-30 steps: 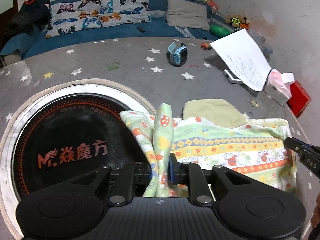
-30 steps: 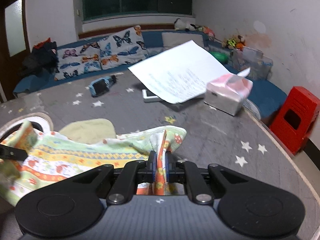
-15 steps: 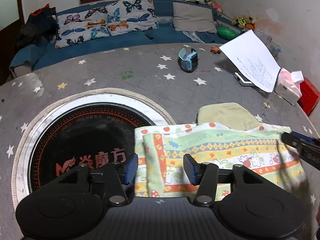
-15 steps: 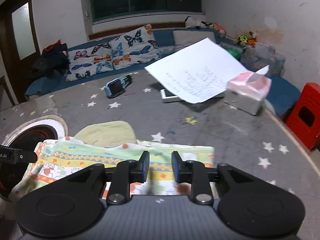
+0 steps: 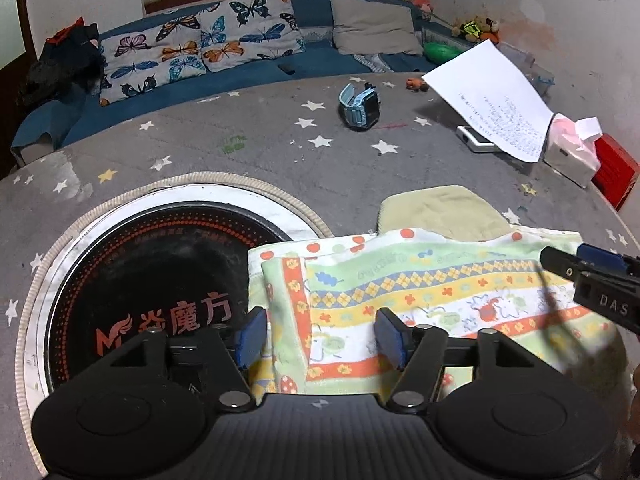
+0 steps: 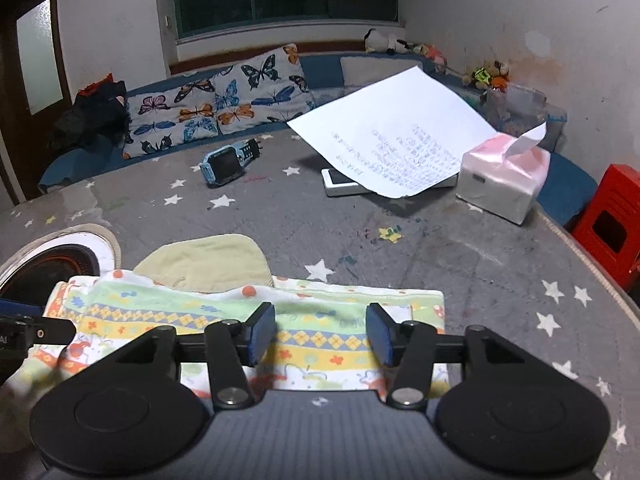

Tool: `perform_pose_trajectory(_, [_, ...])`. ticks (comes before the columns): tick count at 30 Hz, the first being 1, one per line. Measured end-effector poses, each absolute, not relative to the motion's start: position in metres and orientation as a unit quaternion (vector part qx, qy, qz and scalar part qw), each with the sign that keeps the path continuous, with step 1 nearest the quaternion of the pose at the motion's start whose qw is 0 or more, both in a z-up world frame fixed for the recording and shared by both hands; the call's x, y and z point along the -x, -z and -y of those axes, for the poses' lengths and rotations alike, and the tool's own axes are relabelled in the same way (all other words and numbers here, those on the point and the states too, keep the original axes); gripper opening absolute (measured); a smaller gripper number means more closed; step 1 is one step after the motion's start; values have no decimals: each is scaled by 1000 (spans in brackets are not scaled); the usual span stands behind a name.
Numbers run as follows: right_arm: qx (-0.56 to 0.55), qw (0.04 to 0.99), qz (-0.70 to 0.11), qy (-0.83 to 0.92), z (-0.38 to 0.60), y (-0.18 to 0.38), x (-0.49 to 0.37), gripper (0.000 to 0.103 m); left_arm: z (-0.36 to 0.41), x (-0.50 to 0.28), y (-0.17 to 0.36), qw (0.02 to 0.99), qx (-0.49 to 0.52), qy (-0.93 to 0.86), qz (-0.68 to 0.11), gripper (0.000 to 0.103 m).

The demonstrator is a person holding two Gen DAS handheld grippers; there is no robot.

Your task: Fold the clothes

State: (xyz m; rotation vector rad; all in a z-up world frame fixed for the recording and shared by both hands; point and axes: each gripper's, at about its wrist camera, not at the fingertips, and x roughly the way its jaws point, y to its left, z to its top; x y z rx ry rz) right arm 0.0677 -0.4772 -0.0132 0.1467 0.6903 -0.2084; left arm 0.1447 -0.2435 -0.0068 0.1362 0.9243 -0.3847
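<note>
Your left gripper (image 5: 320,334) has just been opening, and its blue pads (image 5: 250,336) now stand wide apart over the left end of the patterned cloth (image 5: 420,292); the fabric lies flat beneath and between them, but neither pad presses on it. Your right gripper (image 6: 321,336) has likewise just been opening and hovers with its jaws spread above the right half of the cloth (image 6: 248,320), holding nothing.

The cloth lies as a long folded band along the near edge of the grey star-printed table (image 5: 280,152). Its left end laps onto the round black cooktop (image 5: 152,280) set into the table, and in the left wrist view a narrow flap is doubled over at that end. Its far edge covers the near part of a plain yellow-green cloth (image 6: 204,260), which sticks out just behind it.

In the left wrist view you see the tip of your right gripper at the right edge, above the cloth's right end.

Farther off on the table sit a blue watch (image 6: 228,160), a white sheet of paper (image 6: 396,140) propped over a white device (image 6: 344,182), and a pink tissue pack (image 6: 504,176) to the right. A red stool (image 6: 608,224) stands beyond the table's right edge, and butterfly cushions (image 5: 200,48) line the far blue sofa.
</note>
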Motion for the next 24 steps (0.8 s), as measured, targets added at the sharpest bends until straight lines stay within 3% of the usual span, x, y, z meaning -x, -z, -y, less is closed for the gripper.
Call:
perform_pose_trajectory(4, [-67, 938, -324, 102, 467, 9, -50, 72, 242, -129, 2, 879, -74, 189, -431, 74])
perform_pose_trajectory(7, [-50, 941, -318, 105, 456, 7, -36, 86, 240, -114, -1, 885, -86, 188, -416, 82])
perform_pose_trajectory(10, [-38, 944, -310, 105, 445, 4, -20, 92, 235, -100, -2, 889, -90, 190, -407, 85])
perform_pose_trajectory(12, [-41, 945, -307, 105, 439, 3, -11, 102, 230, -92, -3, 889, -91, 193, -405, 88])
perform_pose_trajectory(24, [-82, 936, -318, 127, 417, 10, 40, 103, 195, -40, -2, 894, -81, 198, -395, 98])
